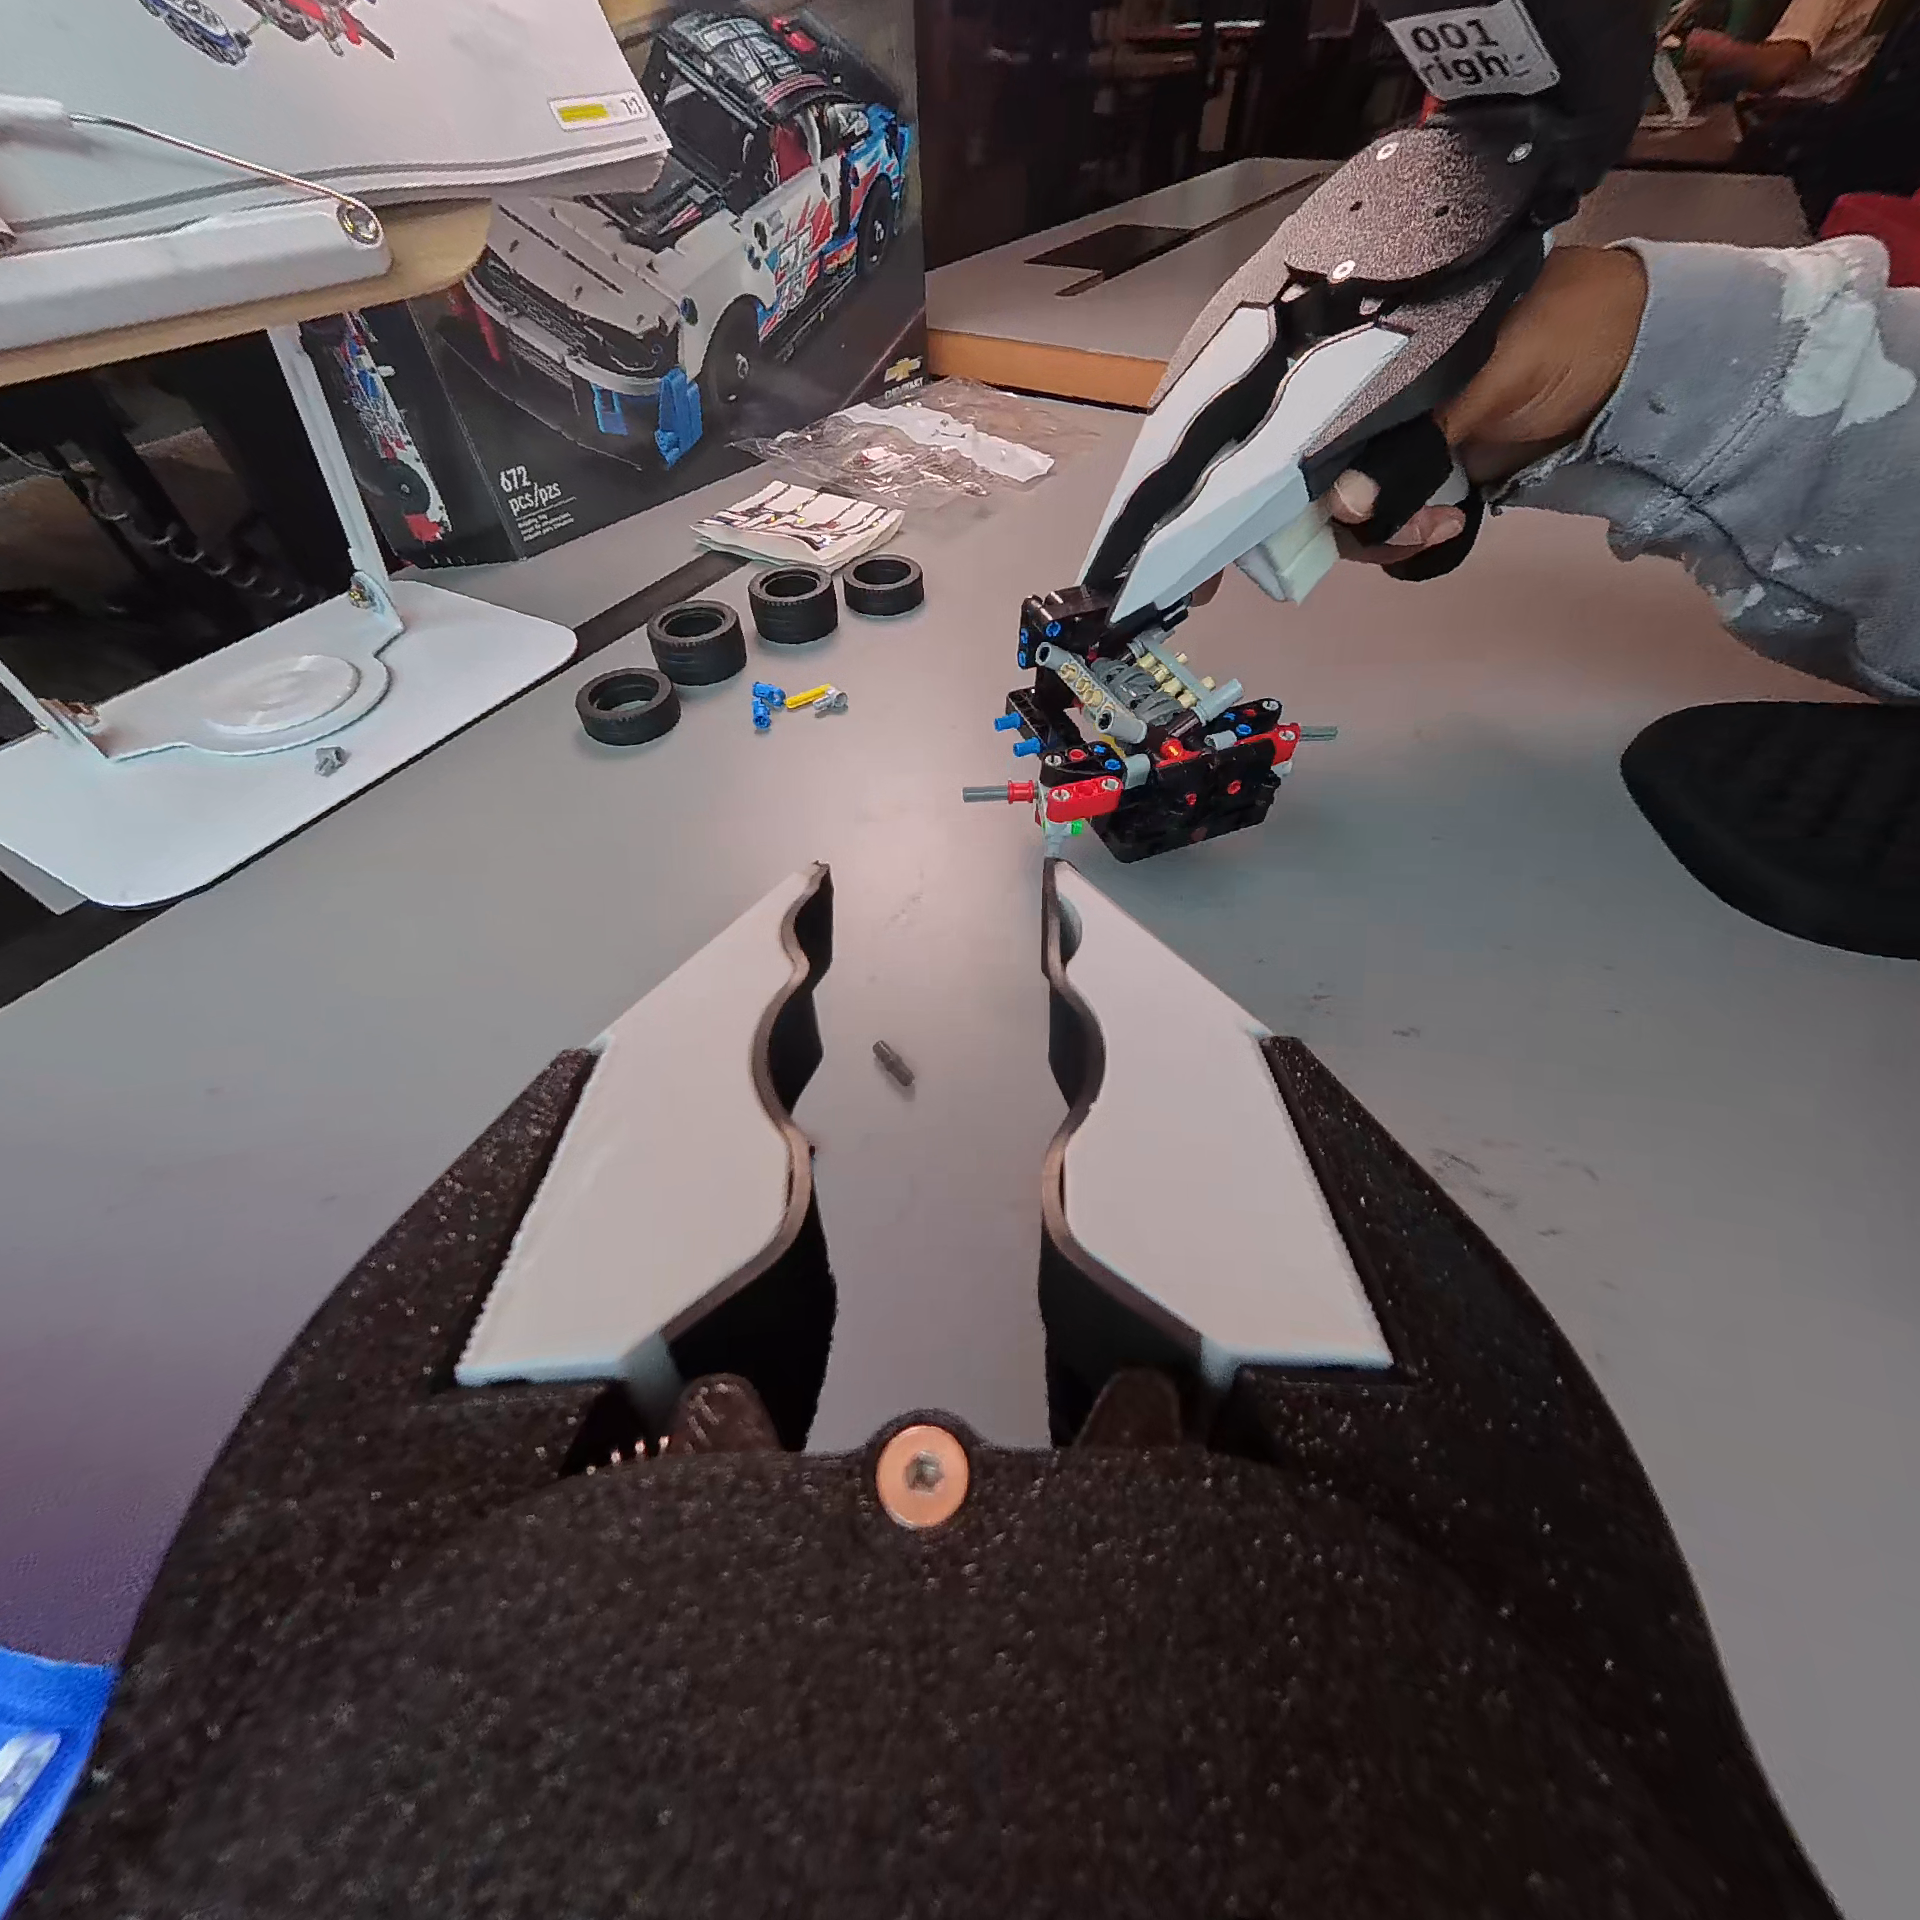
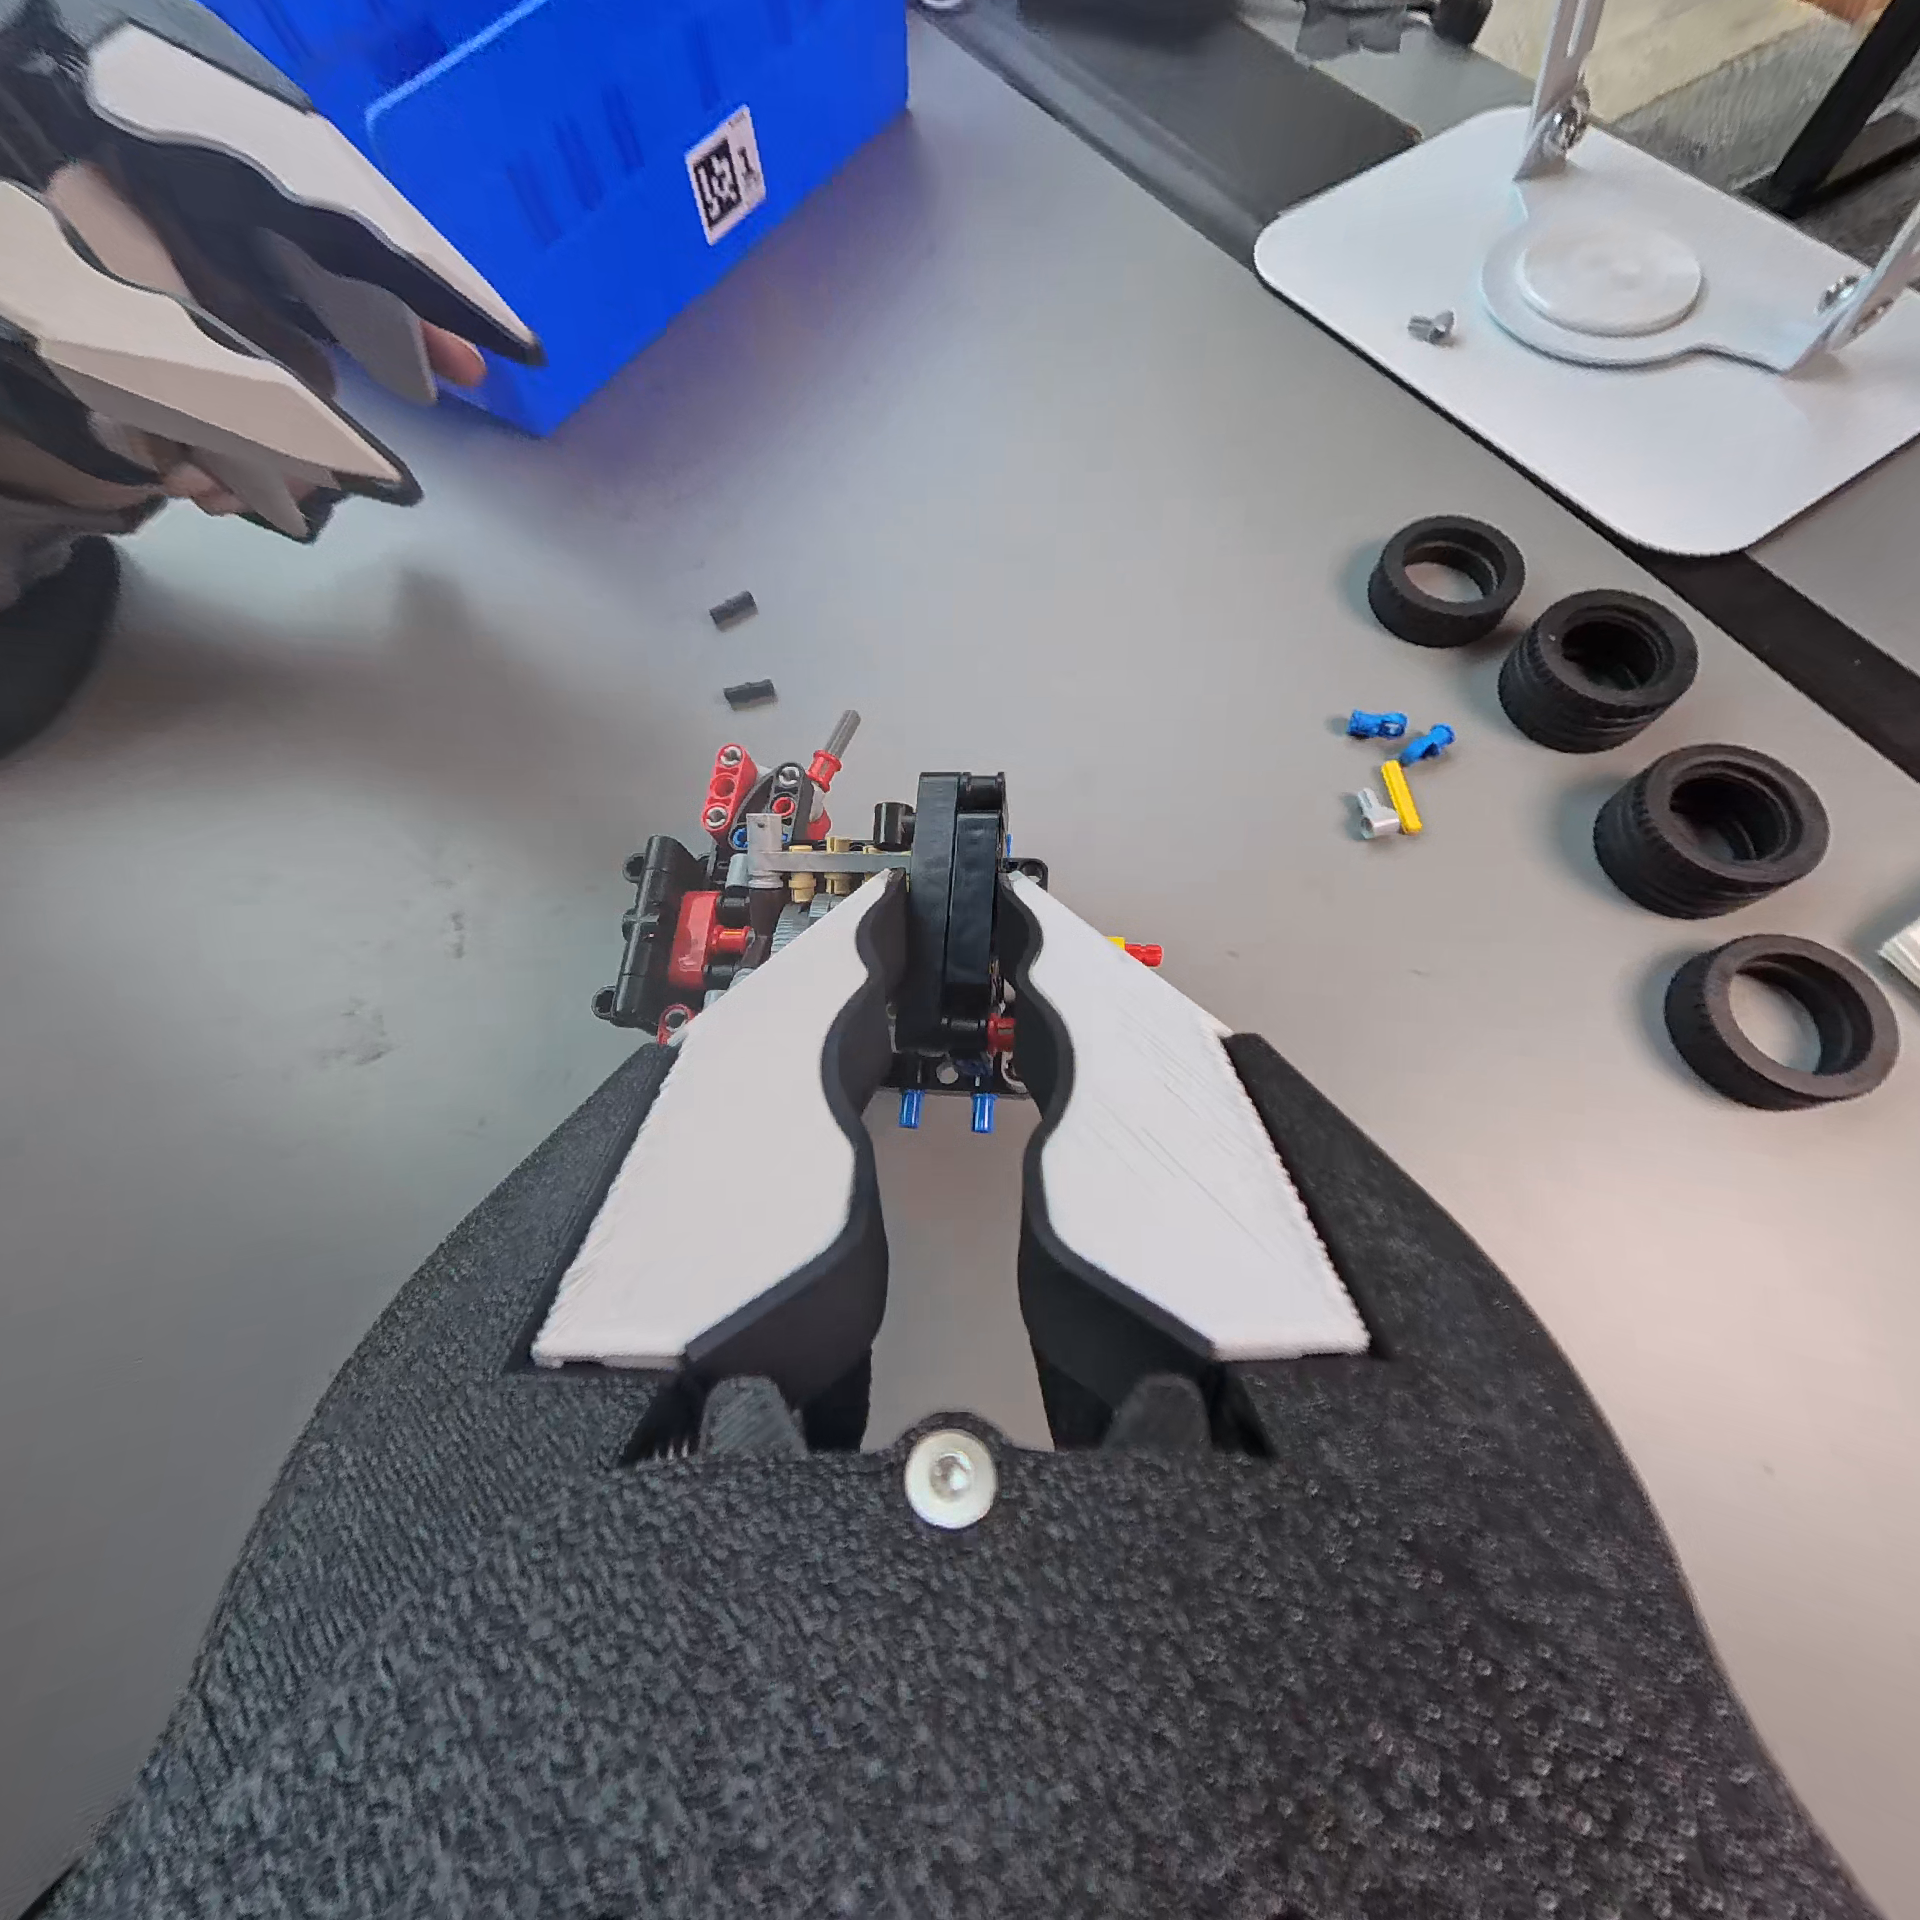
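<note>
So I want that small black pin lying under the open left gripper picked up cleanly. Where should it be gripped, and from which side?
Probably across its middle, from straight above. The black pin lies flat on the grey table, alone and slightly askew between the fingers of the left gripper. It is a short cylinder, so fingertips closing across its long axis should keep it from rolling; it is too low to take from the side.
</note>
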The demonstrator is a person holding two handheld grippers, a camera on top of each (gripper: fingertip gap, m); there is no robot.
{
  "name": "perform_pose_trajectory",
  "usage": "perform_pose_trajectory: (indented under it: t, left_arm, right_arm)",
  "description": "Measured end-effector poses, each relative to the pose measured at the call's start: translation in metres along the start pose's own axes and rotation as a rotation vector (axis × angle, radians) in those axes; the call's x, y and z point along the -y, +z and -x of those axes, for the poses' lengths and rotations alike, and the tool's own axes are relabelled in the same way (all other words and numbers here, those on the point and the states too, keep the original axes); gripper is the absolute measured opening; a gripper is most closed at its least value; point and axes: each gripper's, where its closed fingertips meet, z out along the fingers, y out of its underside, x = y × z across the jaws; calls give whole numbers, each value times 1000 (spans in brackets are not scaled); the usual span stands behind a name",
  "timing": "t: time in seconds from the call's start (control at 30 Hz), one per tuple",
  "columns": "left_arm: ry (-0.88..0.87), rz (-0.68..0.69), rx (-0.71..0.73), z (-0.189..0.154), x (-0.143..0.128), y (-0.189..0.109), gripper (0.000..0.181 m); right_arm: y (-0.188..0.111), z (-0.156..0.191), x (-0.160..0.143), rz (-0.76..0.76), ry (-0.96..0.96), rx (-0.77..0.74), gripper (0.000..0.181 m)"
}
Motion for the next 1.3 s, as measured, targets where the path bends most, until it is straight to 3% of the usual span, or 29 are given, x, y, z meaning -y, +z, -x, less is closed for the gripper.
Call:
perform_pose_trajectory:
  t: [0.03,0.3,0.5,0.67,0.83,1.03,1.1,1.13,1.3]
  left_arm:
    - [-10,-1,-8,-1,0,1,41]
    - [-71,-12,-51,-6,-2,4,45]
    - [89,-27,16,-10,2,6,48]
    - [267,0,70,-15,-2,11,54]
    - [559,49,93,-31,-10,17,56]
    - [946,136,145,-45,-26,31,64]
    - [992,156,99,-53,-34,35,53]
    - [1003,168,85,-55,-37,36,38]
    - [877,116,32,-62,-27,31,37]
  right_arm:
    - [0,4,5,-25,-2,15,16]
    - [1,1,32,-187,133,-31,16]
    - [11,4,40,-263,400,29,16]
    - [30,17,29,-205,535,149,17]
    - [42,29,21,-122,609,255,16]
    - [57,45,-2,82,599,301,16]
    - [60,49,-6,118,602,306,16]
    - [59,49,-7,125,597,304,16]
    - [48,53,-3,85,549,316,17]
